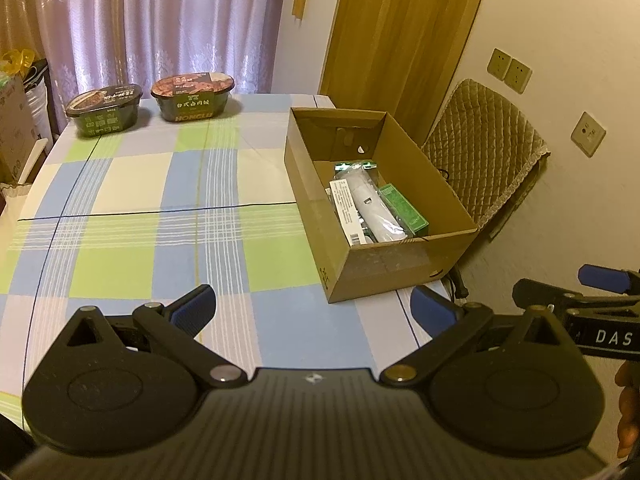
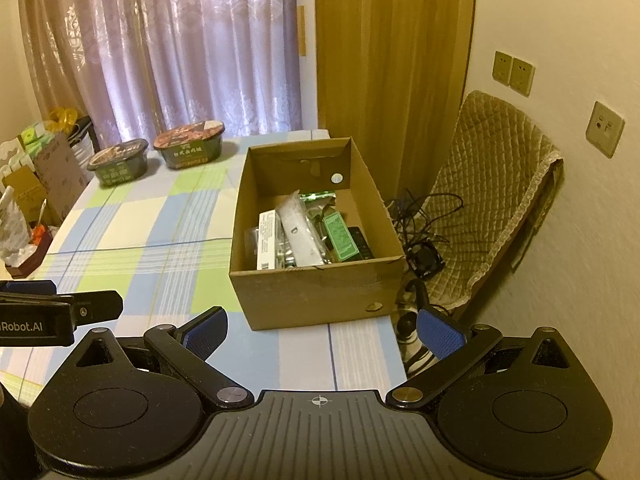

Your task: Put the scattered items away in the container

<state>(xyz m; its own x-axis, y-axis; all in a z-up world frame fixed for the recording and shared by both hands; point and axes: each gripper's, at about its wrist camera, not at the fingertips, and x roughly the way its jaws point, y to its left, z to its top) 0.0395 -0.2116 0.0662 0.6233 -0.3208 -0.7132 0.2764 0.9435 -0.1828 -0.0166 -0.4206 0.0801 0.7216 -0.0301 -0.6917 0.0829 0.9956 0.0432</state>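
Note:
An open cardboard box (image 1: 404, 264) (image 2: 316, 292) stands at the right side of the checked tablecloth. Inside lie a white packet (image 1: 374, 204) (image 2: 298, 232), a green carton (image 1: 404, 210) (image 2: 340, 236) and other small packs. Two instant-noodle bowls (image 1: 105, 109) (image 1: 193, 95) (image 2: 119, 166) (image 2: 188, 148) sit at the table's far end. My left gripper (image 1: 314, 312) hovers open over the near table, left of the box. My right gripper (image 2: 322, 330) is open too, just in front of the box, with nothing between its fingers.
A chair with a quilted cover (image 1: 484, 152) (image 2: 492, 204) stands against the wall right of the table, with cables (image 2: 420, 232) on the floor beside it. Bags and cartons (image 2: 36, 192) crowd the left side. The tablecloth (image 1: 160, 220) stretches between the bowls and the grippers.

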